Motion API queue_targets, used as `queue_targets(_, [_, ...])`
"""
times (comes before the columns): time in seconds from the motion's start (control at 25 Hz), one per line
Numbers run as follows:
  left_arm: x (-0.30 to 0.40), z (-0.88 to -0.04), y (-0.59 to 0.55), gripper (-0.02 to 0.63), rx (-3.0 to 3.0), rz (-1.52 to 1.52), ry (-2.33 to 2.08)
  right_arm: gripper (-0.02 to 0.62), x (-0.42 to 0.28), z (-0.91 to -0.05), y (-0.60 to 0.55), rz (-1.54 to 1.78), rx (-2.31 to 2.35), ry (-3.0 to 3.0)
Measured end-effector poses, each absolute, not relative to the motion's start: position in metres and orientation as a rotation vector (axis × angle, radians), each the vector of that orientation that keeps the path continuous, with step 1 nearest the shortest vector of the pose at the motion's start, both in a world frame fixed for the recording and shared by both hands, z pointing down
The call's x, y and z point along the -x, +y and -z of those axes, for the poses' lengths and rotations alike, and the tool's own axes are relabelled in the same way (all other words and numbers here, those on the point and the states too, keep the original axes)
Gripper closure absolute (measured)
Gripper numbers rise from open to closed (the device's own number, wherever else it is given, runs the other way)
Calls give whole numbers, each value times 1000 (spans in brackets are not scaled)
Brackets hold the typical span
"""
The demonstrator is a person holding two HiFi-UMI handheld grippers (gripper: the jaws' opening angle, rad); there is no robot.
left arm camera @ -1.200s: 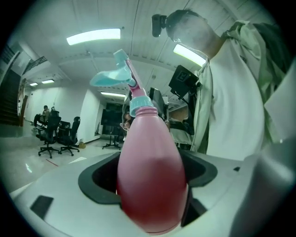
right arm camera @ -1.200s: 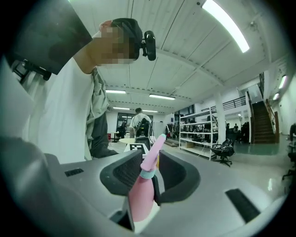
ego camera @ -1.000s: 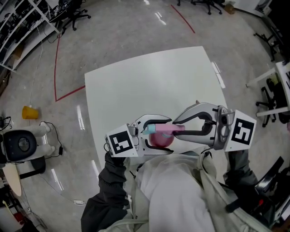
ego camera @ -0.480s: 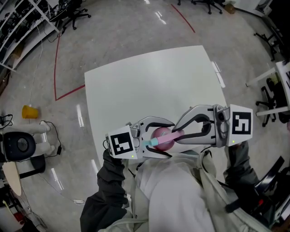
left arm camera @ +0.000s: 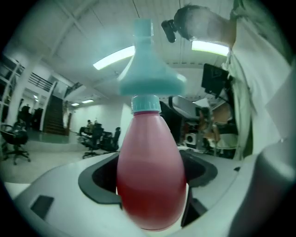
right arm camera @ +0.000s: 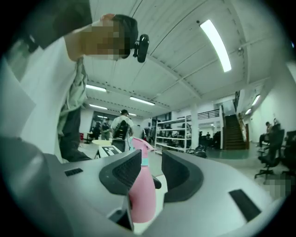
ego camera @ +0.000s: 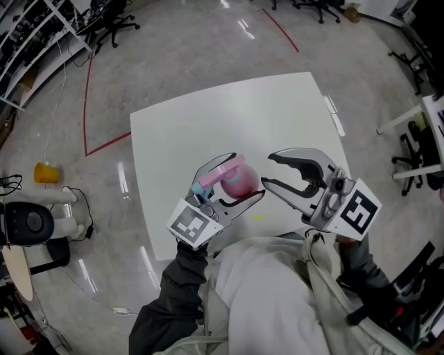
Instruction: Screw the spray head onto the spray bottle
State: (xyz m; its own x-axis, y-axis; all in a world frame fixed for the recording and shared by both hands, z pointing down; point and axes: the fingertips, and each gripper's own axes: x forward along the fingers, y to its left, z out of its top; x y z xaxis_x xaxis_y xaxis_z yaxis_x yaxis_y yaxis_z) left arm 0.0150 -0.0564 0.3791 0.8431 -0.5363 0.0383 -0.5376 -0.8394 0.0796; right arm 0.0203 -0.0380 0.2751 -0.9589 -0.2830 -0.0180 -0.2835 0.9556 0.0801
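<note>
Closest to me, my left gripper is clenched round the belly of the pink bottle, holding it upright over the near part of the white worktop. The spray head sits on the neck. Its collar meets the shoulder with no gap that I can see, so I judge the screwing largely done, perhaps finished.

Just beside the bottle, my right gripper is released. Its fingers have just been opening; they stand apart, clear of the spray head, and grasp nothing. In the right gripper view the bottle lines up with the gap between the fingers, but the head view shows it just beyond their tips, not between them. What may be left is one more twist, or only setting the bottle down.

I cannot tell how tight the collar is, since the thread lies under it. The bottle's base is hidden behind the left gripper's fingers, so whether it rests on the worktop or hangs above it is unclear. My jacket covers the worktop's near edge. Farther off, office chairs and shelves are small and soft.
</note>
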Motion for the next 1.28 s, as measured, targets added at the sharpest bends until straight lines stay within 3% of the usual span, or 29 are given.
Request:
queue_targets(0.2, [-1,-401,-80,193,-2755,-322,-1327,482,-2,-314,-38,-140,779,3135])
queue_targets(0.56, [-15,-418,-75,193,-2762,-474,-1433,469,12,-329,-53,-75,933,3137])
queue_targets(0.72, [-28,-406,-62,193,-2855,-349,-1189,471,10,-327,-39,-42,753,3157])
queue_targets(0.96, [-45,-371,-3,193,-3224,-155,-400,471,4,-302,6,35,-103,3128])
queue_targets(1.28, [-21,-367,-39,195,-2952,54,-768,469,-9,-306,-26,65,254,3127])
